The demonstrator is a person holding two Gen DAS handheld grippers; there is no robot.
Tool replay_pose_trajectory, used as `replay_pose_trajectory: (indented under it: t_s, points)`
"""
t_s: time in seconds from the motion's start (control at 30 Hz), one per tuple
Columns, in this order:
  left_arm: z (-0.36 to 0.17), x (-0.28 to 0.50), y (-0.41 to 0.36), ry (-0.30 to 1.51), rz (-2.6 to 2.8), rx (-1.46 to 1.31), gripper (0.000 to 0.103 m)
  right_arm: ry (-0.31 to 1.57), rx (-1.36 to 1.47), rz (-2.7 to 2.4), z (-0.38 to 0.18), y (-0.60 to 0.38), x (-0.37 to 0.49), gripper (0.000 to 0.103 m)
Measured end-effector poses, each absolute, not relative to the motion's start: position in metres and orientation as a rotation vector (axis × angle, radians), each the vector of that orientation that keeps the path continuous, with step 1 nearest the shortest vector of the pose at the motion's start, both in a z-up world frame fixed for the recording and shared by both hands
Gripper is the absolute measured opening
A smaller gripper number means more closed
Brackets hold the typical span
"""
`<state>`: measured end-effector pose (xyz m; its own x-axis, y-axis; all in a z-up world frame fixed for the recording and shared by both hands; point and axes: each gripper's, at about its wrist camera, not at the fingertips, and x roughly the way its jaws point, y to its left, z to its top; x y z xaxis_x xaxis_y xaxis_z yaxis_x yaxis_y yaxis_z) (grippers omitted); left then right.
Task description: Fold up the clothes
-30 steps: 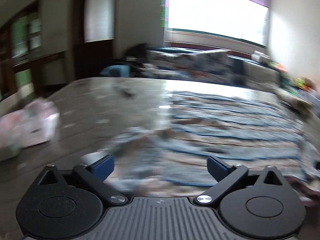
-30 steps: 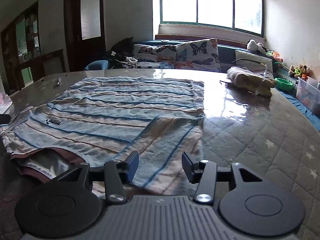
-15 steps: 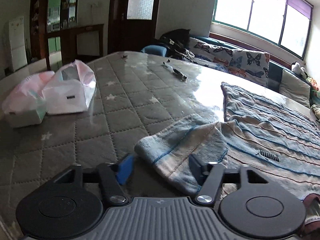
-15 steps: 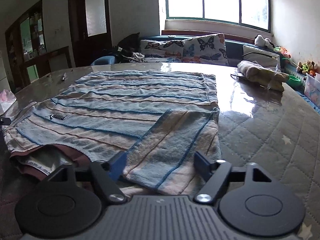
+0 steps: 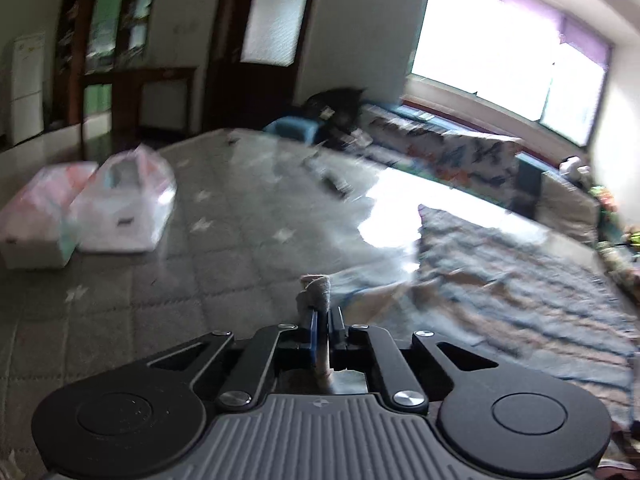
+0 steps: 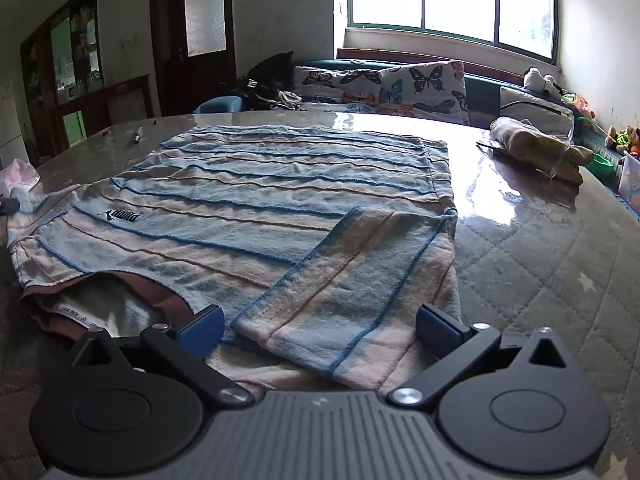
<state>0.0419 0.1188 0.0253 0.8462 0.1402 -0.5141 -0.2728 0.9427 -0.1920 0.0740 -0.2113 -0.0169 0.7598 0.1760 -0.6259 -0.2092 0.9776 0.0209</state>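
Note:
A blue-and-beige striped shirt (image 6: 280,184) lies flat on the quilted table (image 6: 540,272), collar toward me. Its right sleeve (image 6: 360,276) is folded across the body. That sleeve's end lies between the fingers of my right gripper (image 6: 320,324), whose jaws are opening wide and do not press on it. In the blurred left wrist view, my left gripper (image 5: 323,318) is shut on the edge of the left sleeve (image 5: 316,290), which sticks up bunched above the pads. The rest of the shirt (image 5: 500,280) spreads to the right.
Two plastic bags (image 5: 124,204) and a box (image 5: 36,220) sit at the table's left. A rolled cloth bundle (image 6: 536,148) lies at the far right and a pen (image 6: 137,135) at the far left. Butterfly cushions (image 6: 400,84) line the bench behind.
My left gripper went from wide open to shut on the left sleeve's edge. My right gripper opened wide, and the right sleeve stays folded over the shirt.

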Motion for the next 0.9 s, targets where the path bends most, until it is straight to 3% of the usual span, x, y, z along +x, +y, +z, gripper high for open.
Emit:
replay_pose_trajectory:
  t_s: [0.23, 0.5, 0.73, 0.9]
  points:
    - [0.049, 0.038, 0.073, 0.461, -0.029, -0.248, 0.003, 0.678, -0.057, 0.209, -0.018, -0.211, 0.074, 0.103]
    - [0.042, 0.042, 0.025, 0.520, -0.239, -0.171, 0.008, 0.678, -0.056, 0.209, -0.017, -0.210, 0.074, 0.103]
    - [0.038, 0.045, 0.036, 0.533, -0.181, -0.117, 0.020, 0.679, -0.055, 0.209, -0.017, -0.210, 0.074, 0.103]
    - [0.012, 0.054, 0.054, 0.642, -0.098, -0.087, 0.021, 0.680, -0.060, 0.208, -0.017, -0.210, 0.075, 0.103]
